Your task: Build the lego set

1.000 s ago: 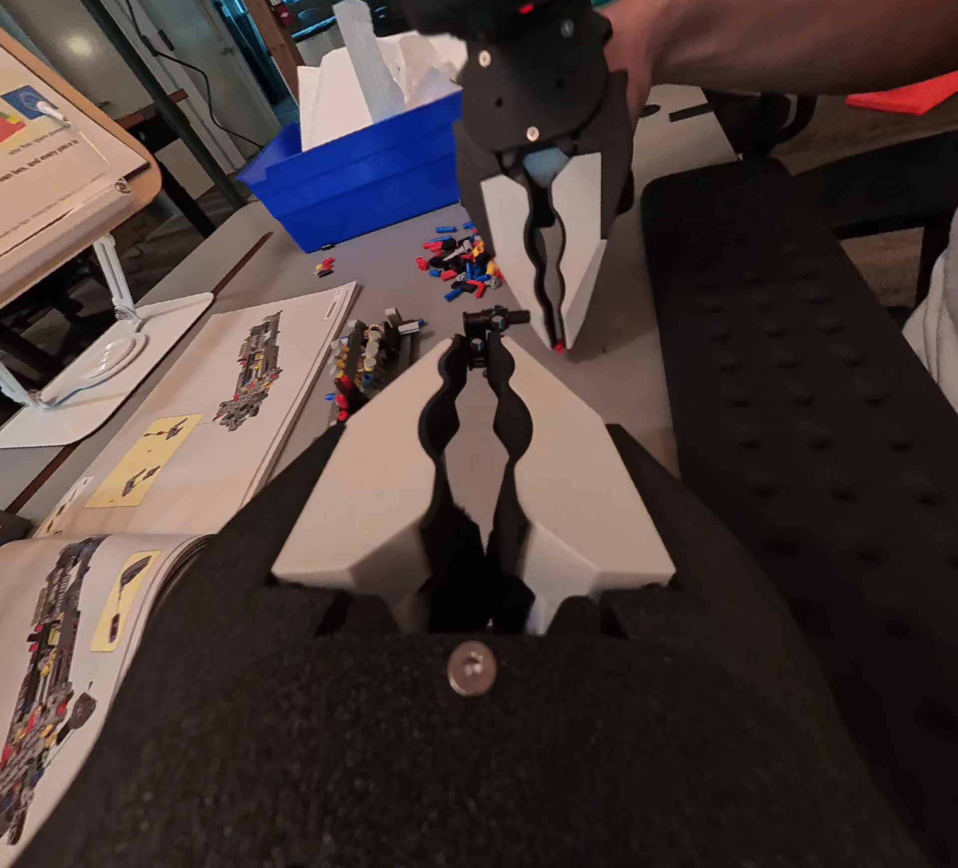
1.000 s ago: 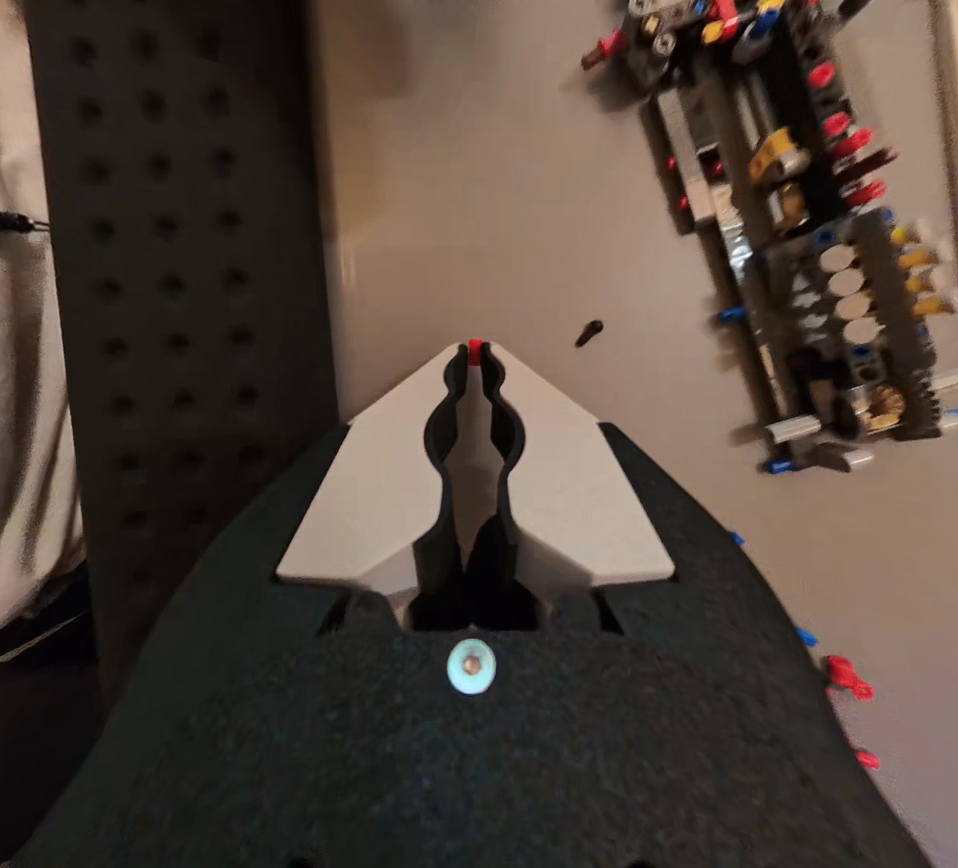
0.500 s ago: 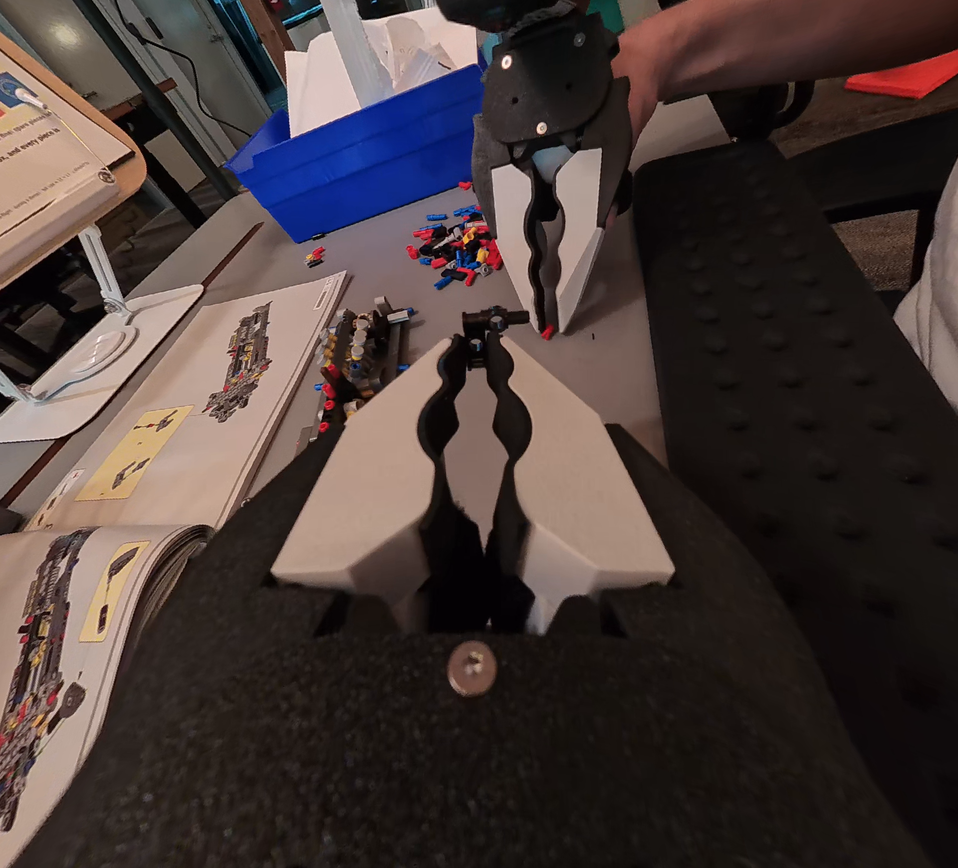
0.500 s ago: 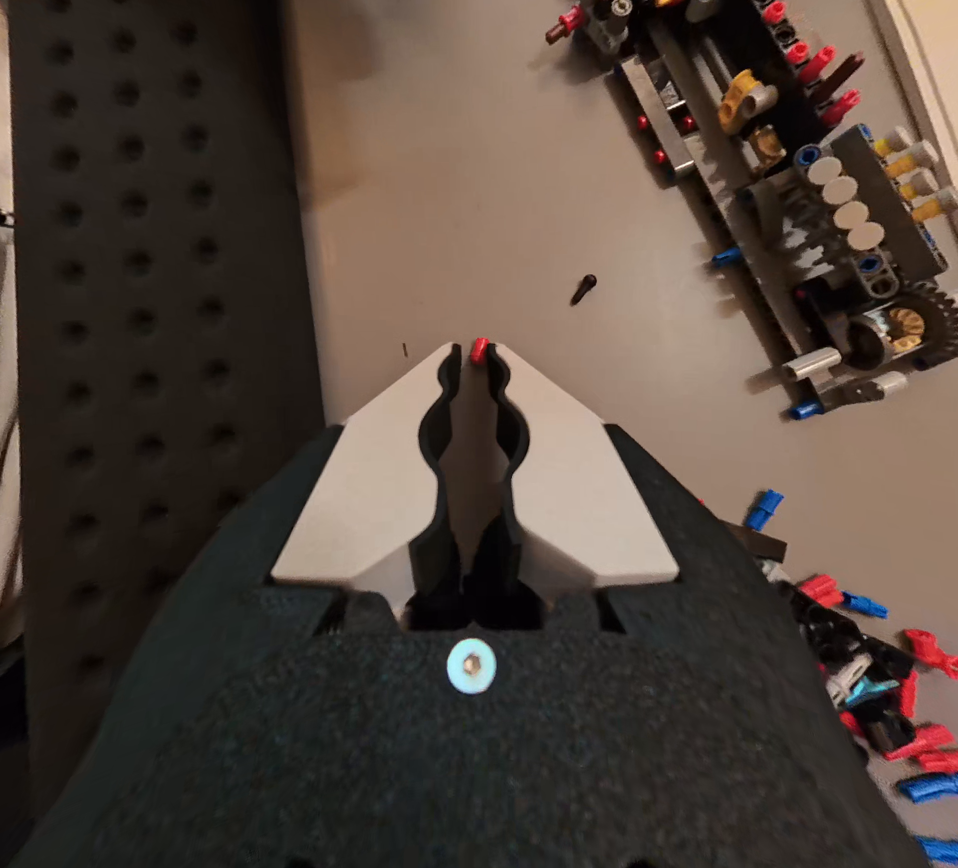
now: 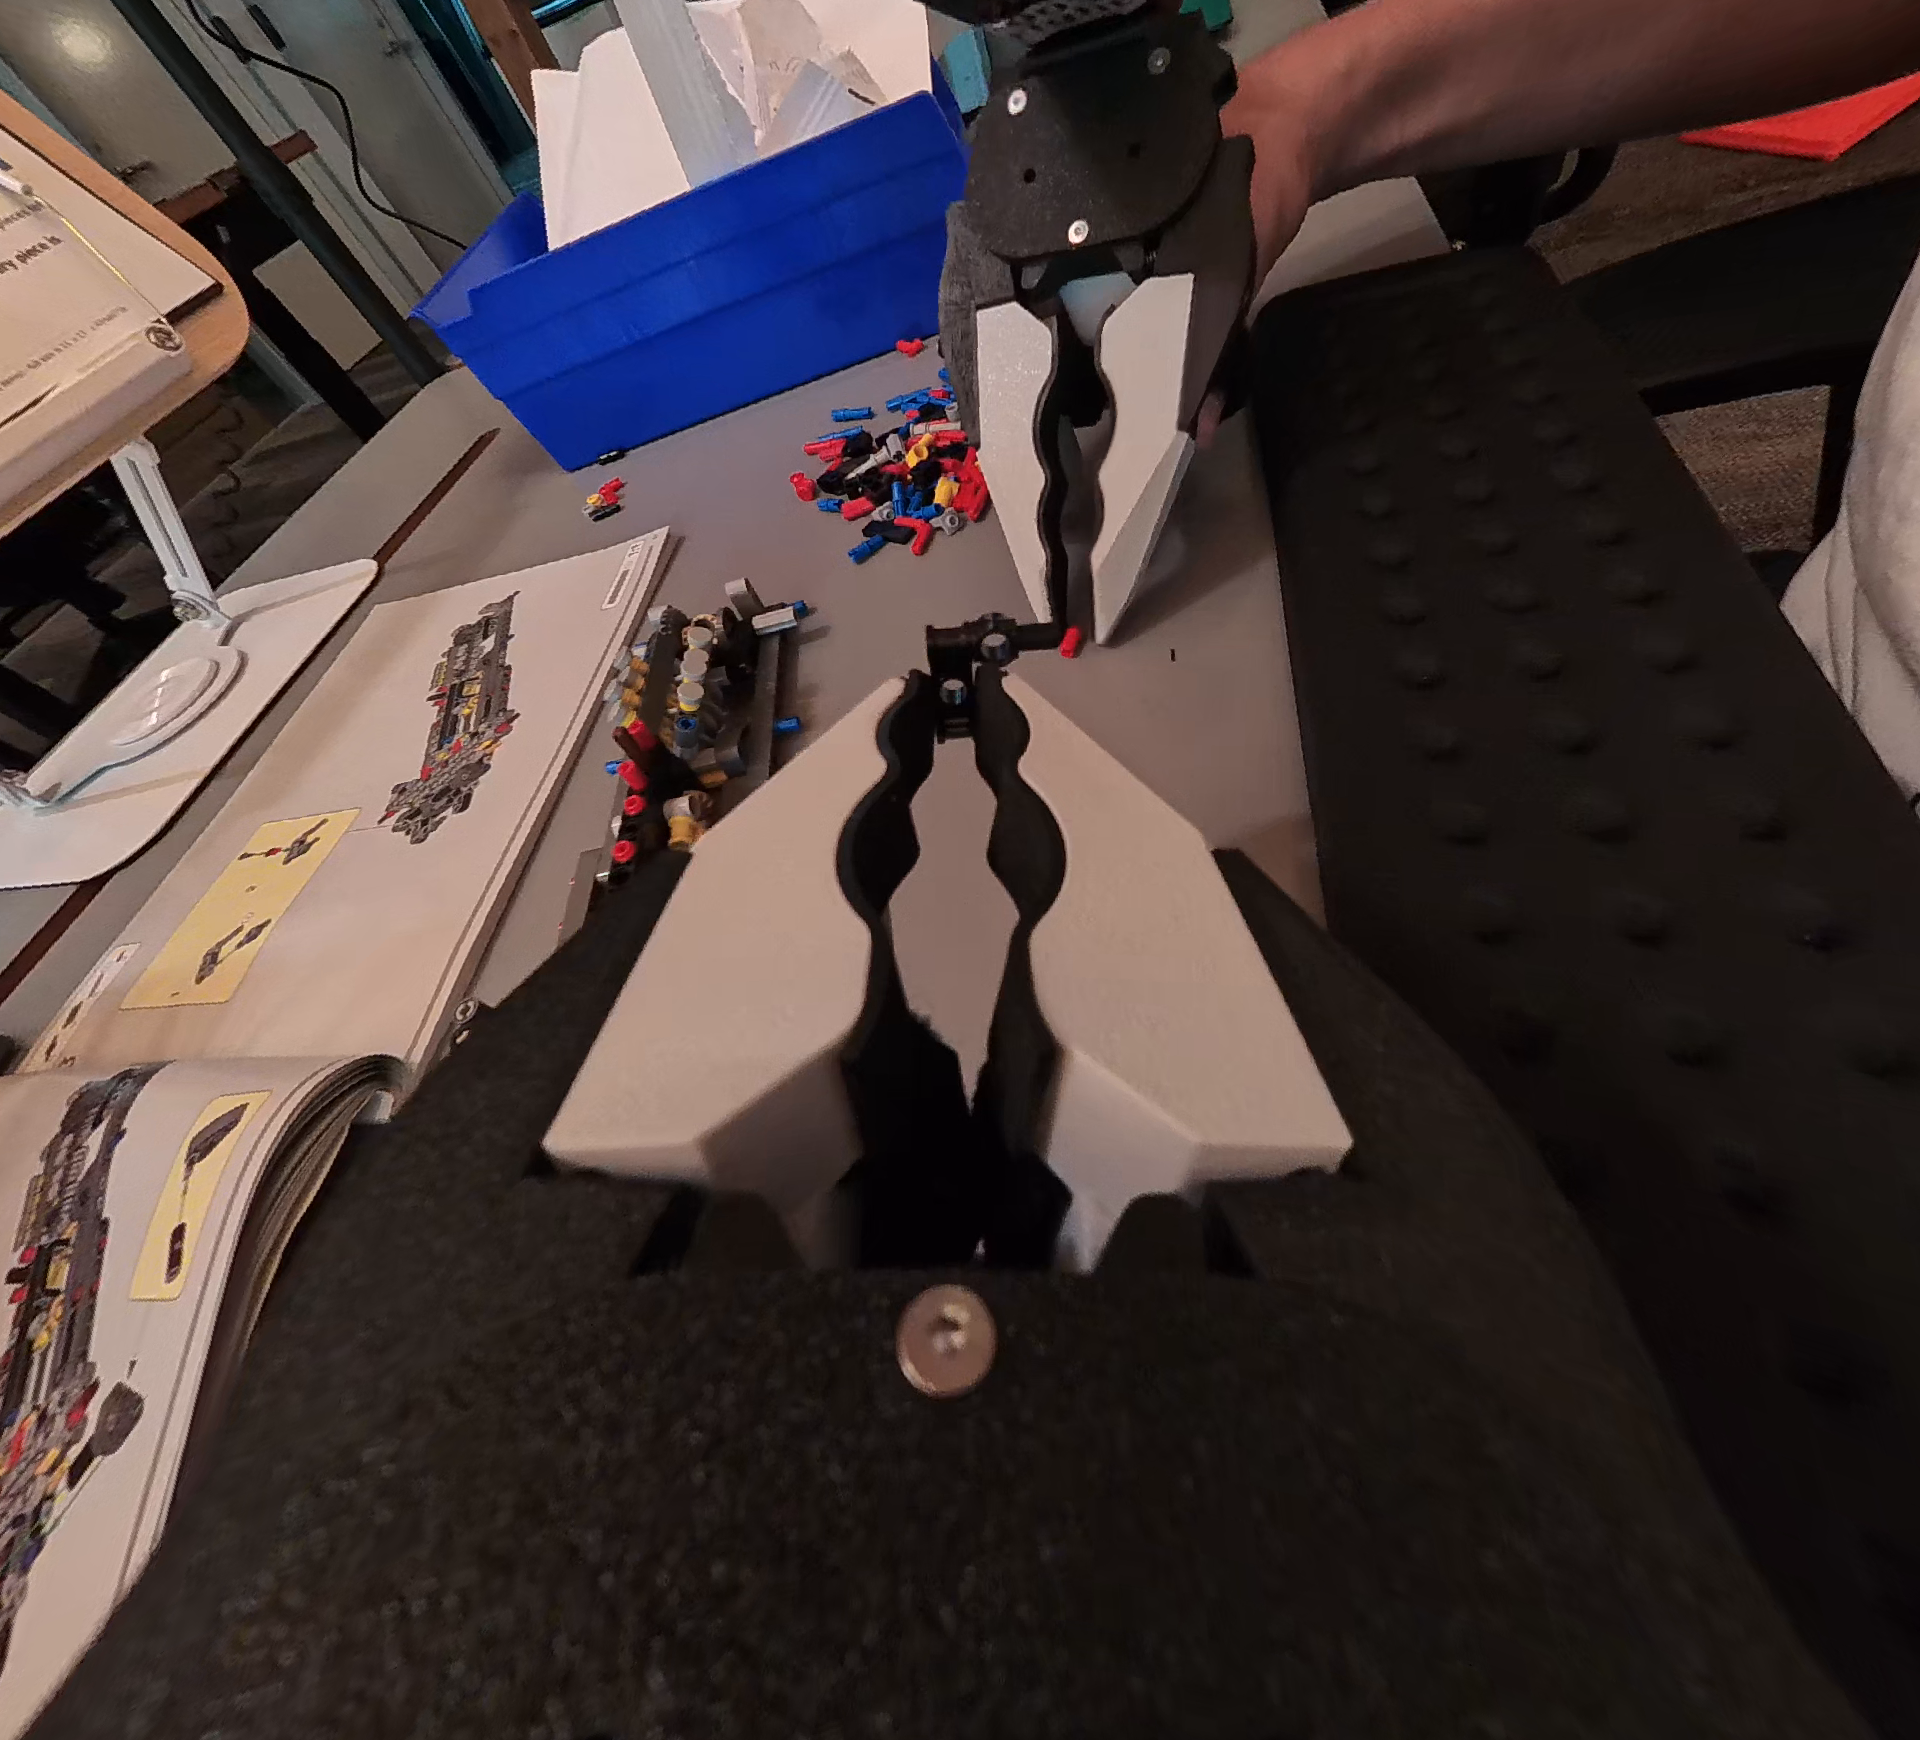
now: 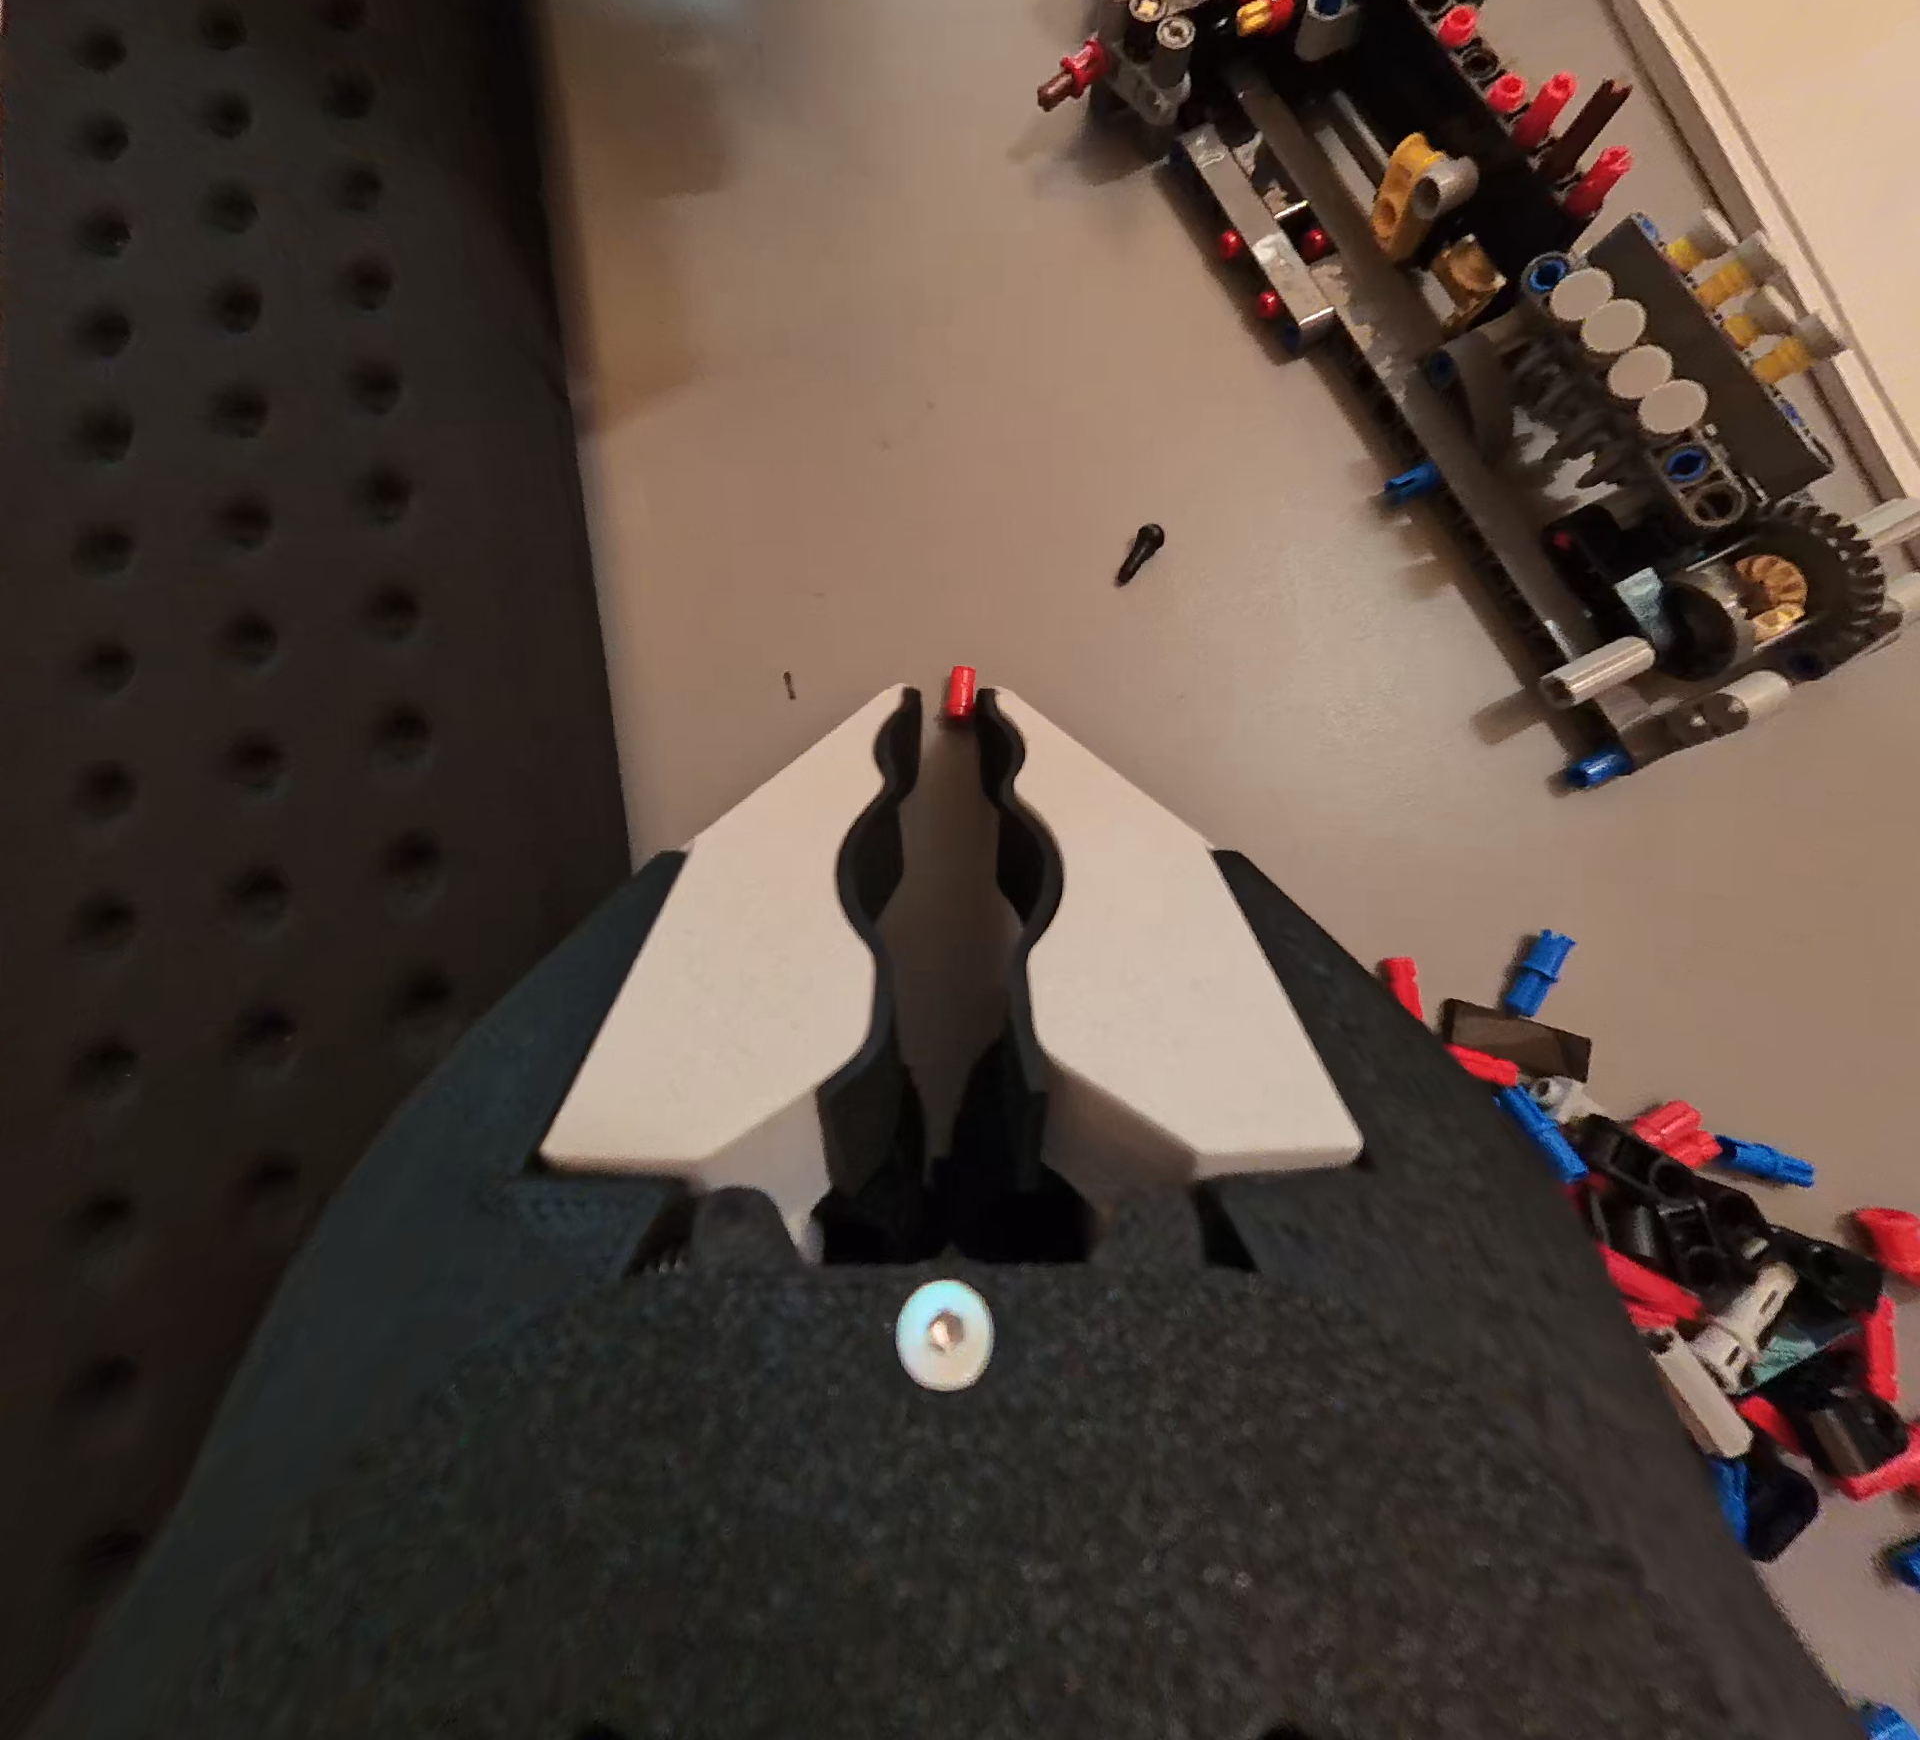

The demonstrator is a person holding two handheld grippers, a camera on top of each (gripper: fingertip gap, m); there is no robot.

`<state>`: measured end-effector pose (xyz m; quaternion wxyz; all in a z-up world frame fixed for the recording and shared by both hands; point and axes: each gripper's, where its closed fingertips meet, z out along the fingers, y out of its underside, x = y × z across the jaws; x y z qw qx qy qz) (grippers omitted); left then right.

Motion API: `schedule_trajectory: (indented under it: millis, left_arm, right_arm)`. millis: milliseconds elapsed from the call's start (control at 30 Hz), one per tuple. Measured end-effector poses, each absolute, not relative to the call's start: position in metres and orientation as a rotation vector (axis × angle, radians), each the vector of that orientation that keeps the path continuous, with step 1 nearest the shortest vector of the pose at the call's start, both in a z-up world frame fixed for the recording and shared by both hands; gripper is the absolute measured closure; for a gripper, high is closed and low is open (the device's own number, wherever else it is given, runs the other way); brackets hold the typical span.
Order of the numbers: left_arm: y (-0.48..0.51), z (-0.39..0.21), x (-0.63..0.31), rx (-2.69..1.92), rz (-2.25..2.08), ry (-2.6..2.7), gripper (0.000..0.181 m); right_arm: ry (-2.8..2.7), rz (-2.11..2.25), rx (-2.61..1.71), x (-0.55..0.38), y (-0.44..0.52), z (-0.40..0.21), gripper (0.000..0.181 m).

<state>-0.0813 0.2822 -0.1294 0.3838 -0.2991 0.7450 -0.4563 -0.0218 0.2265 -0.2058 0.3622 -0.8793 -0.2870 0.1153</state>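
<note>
Red pin (image 6: 957, 691) now loose between parted right jaws; left jaws clamped on black axle piece (image 5: 971, 651).

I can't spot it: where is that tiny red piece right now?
In the right wrist view the red piece lies on the grey table at the tips of the right tongs, beside the black mat.

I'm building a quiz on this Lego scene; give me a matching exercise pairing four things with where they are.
Things:
1. small red pin
2. black connector assembly
3. blue bin
4. instruction booklet

Places:
A. far side of the table, holding white paper
B. lying open, left of the partly built model
C. at the right tongs' tips
D. gripped in the left tongs

Pairs: 1-C, 2-D, 3-A, 4-B
</note>
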Motion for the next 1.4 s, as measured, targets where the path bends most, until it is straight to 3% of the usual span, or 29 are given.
schedule_trajectory:
  millis: [433, 667, 1100, 1400]
  left_arm:
    - [0.279, -0.125, -0.081, -0.759, -1.202, 1.88, 0.175]
    - [0.268, -0.1, -0.086, -0.72, -1.418, 1.777, 0.175]
    - [0.262, -0.091, -0.09, -0.683, -1.479, 1.748, 0.175]
    - [0.263, -0.098, -0.082, -0.622, -1.283, 1.749, 0.175]
  right_arm:
    - [-0.742, 0.214, -2.209, -0.02, 0.23, -0.204, 0.177]
    - [-0.955, 0.095, -1.844, -0.069, 0.262, -0.098, 0.177]
    - [-0.963, 0.268, -1.916, -0.091, 0.267, -0.09, 0.178]
    - [-0.869, 0.299, -1.966, -0.088, 0.267, -0.092, 0.178]
